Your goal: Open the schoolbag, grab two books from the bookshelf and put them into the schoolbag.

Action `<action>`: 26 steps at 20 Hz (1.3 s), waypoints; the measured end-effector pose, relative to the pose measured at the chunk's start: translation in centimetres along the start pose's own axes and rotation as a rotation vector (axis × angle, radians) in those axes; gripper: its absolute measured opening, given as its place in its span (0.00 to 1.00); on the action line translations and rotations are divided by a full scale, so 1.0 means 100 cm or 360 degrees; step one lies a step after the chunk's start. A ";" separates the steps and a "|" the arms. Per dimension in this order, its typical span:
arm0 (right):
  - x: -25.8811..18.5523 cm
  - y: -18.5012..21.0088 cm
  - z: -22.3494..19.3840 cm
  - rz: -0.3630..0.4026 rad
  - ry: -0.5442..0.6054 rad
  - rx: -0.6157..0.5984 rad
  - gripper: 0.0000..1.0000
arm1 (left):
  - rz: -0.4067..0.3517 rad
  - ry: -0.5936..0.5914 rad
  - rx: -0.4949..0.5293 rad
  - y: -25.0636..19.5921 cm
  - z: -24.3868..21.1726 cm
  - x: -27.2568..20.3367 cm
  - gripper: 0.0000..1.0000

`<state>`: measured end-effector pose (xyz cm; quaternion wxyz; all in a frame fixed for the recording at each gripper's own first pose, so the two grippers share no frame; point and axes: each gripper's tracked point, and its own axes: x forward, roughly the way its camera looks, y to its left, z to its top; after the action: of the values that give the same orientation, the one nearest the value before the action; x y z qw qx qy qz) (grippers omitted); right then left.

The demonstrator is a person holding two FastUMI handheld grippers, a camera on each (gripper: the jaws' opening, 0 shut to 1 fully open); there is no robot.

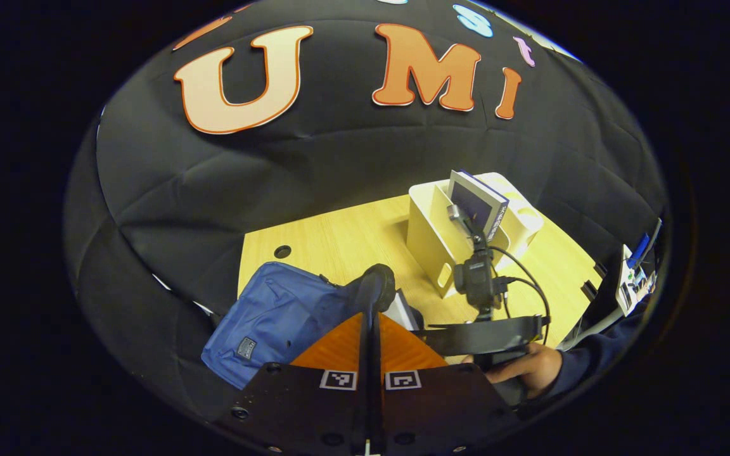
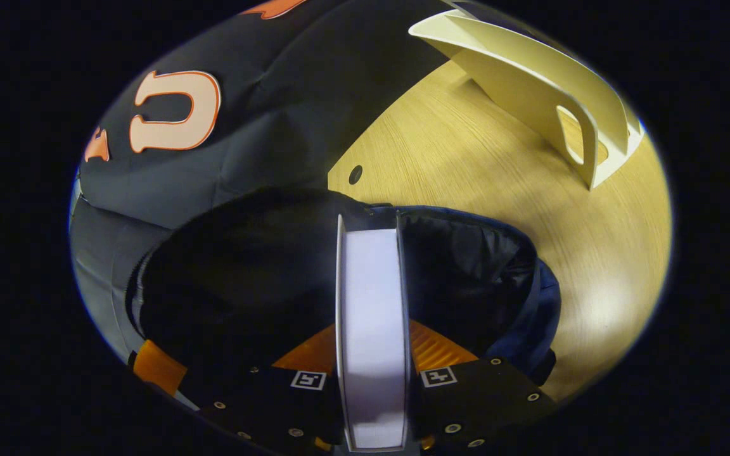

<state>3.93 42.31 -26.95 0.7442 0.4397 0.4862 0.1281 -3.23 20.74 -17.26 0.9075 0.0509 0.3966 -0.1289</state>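
Observation:
The blue schoolbag [image 1: 276, 316] lies on the wooden table [image 1: 339, 240]. My left gripper [image 1: 369, 316] is shut on a fold of the bag's edge [image 1: 374, 285] and holds it up. My right gripper [image 2: 370, 297] is shut on a book with white page edges [image 2: 371, 380], which points into the bag's open mouth with its black lining [image 2: 466, 266]. In the left gripper view the right gripper [image 1: 485, 335] and a hand [image 1: 530, 367] sit beside the bag. The cream bookshelf [image 1: 441, 240] [image 2: 530, 82] stands behind, with a dark-covered book [image 1: 479, 202] leaning in it.
A round cable hole [image 1: 282, 251] [image 2: 355, 174] is in the table near its back edge. Cables [image 1: 530, 285] trail from the right gripper. A stand with small white and blue items [image 1: 634, 278] sits off the table's right side. Bare wood [image 2: 530, 209] lies between bag and shelf.

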 end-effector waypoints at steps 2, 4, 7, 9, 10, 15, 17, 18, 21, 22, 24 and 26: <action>0.008 0.000 -0.002 0.0021 -0.0015 0.0049 0.40 | -0.0011 0.0003 -0.0001 -0.002 -0.002 -0.003 0.02; 0.015 0.000 -0.003 0.0034 -0.0023 0.0070 0.40 | -0.0010 0.0032 0.0001 -0.005 -0.009 0.000 0.01; 0.024 0.002 -0.006 0.0056 -0.0039 0.0082 0.39 | -0.0003 0.0048 0.0019 -0.009 -0.008 -0.002 0.01; 0.028 0.004 -0.007 0.0063 -0.0053 0.0106 0.39 | 0.0013 0.0059 0.0048 -0.009 -0.007 -0.002 0.01; 0.029 0.004 -0.006 0.0063 -0.0060 0.0113 0.40 | 0.0015 0.0060 0.0061 -0.009 -0.008 -0.003 0.01; 0.031 0.000 0.007 0.0069 -0.0072 0.0186 0.39 | -0.0012 0.0078 0.0029 -0.008 -0.017 -0.011 0.00; 0.033 -0.001 0.014 0.0084 -0.0103 0.0259 0.39 | -0.0025 0.0071 0.0026 -0.009 -0.017 -0.010 0.01; 0.036 -0.001 0.016 0.0094 -0.0130 0.0295 0.39 | -0.0028 0.0076 0.0031 -0.012 -0.016 -0.010 0.01; 0.046 0.002 0.011 0.0141 -0.0139 0.0390 0.39 | -0.0035 0.0078 0.0051 -0.017 -0.012 -0.009 0.01; 0.049 0.003 0.007 0.0158 -0.0120 0.0443 0.40 | -0.0038 0.0084 0.0046 -0.018 -0.013 -0.008 0.01; 0.056 0.008 -0.003 0.0174 -0.0097 0.0435 0.42 | -0.0043 0.0086 0.0026 -0.014 -0.013 -0.010 0.00; 0.060 0.011 -0.009 0.0176 -0.0082 0.0416 0.43 | -0.0042 0.0083 0.0010 -0.013 -0.010 -0.009 0.01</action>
<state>6.39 47.08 -29.89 0.6846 0.5620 0.4547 0.0933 -4.83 19.82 -17.27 0.8949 0.0519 0.4203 -0.1407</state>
